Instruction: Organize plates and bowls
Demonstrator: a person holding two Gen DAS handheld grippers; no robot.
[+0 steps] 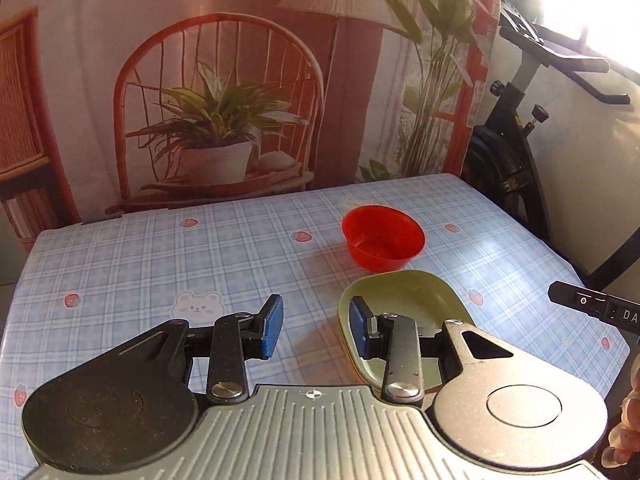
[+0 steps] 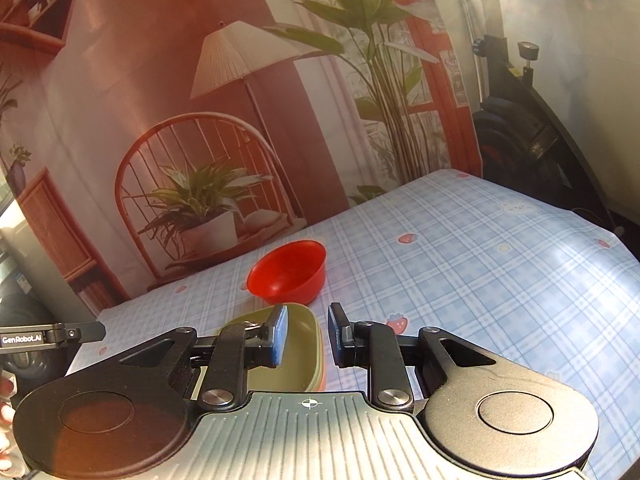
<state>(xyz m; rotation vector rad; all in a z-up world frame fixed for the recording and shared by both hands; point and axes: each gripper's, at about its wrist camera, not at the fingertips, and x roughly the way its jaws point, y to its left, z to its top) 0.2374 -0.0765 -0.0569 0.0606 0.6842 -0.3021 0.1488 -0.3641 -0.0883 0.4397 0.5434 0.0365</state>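
Observation:
A red bowl [image 1: 383, 237] stands on the checked tablecloth, far of centre; it also shows in the right wrist view [image 2: 287, 272]. A pale green squarish dish [image 1: 400, 304] lies just in front of it, and in the right wrist view [image 2: 298, 344] it rests on an orange-edged dish underneath. My left gripper [image 1: 316, 326] is open and empty, its right finger above the green dish's left rim. My right gripper [image 2: 307, 334] is open and empty, its left finger over the green dish's right side.
The table [image 1: 160, 264] carries a blue plaid cloth with strawberry and bear prints. A printed backdrop hangs behind it. An exercise bike [image 1: 516, 152] stands off the far right corner. The other gripper's tip [image 1: 592, 308] shows at the right edge.

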